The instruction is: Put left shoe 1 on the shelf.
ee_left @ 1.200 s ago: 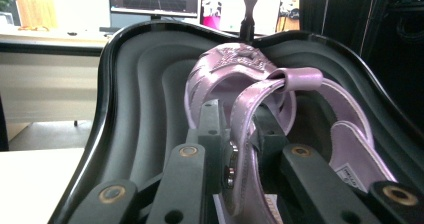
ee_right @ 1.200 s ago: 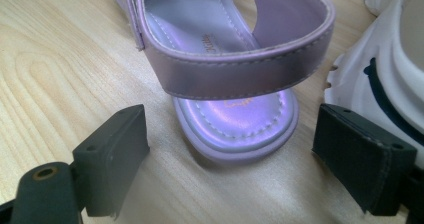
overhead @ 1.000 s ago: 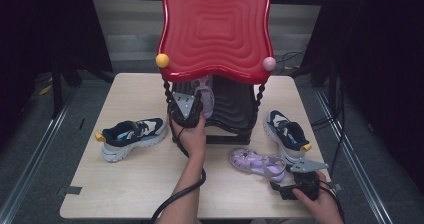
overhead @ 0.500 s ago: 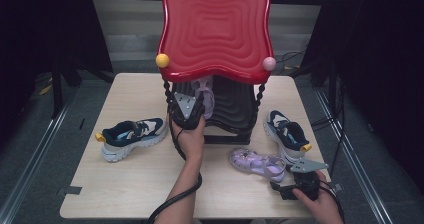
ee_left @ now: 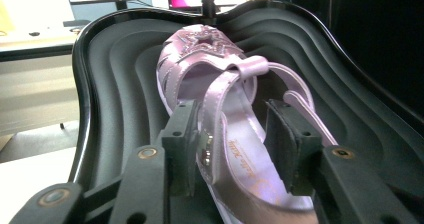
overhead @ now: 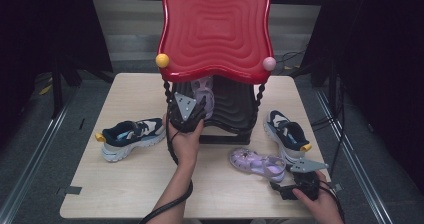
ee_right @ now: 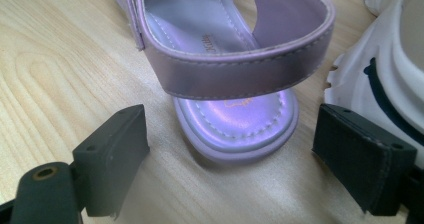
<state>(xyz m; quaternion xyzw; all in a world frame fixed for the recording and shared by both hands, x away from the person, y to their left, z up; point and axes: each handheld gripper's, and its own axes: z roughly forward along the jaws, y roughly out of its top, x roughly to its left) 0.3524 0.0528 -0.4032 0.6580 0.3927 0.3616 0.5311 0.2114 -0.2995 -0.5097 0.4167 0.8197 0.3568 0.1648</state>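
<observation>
Lilac sandal, high view: the first sandal (overhead: 204, 91) lies on the rack's black lower shelf (overhead: 235, 109), under the red top (overhead: 215, 29).
Left gripper, high view: the left gripper (overhead: 196, 104) is at the sandal's heel end, much where it was a second ago (no real travel).
Second sandal, high view: the second sandal (overhead: 256, 163) lies on the table (overhead: 125, 184), between the rack and the right gripper (overhead: 278, 185), which has not shifted either.
Sneakers: one dark sneaker (overhead: 131, 136) sits left of the rack, the other sneaker (overhead: 286, 134) right of it.
Left gripper view: the jaws straddle the heel, part closed; one pad (ee_left: 182, 144) lies against the side strap. I cannot tell whether they still pinch.
Right gripper view: the jaws gape wide either side of the second sandal's heel, touching nothing.
Meaning: with so little changed, the first sandal looks placed; letting go comes next, and its mate is lined up for pickup.
</observation>
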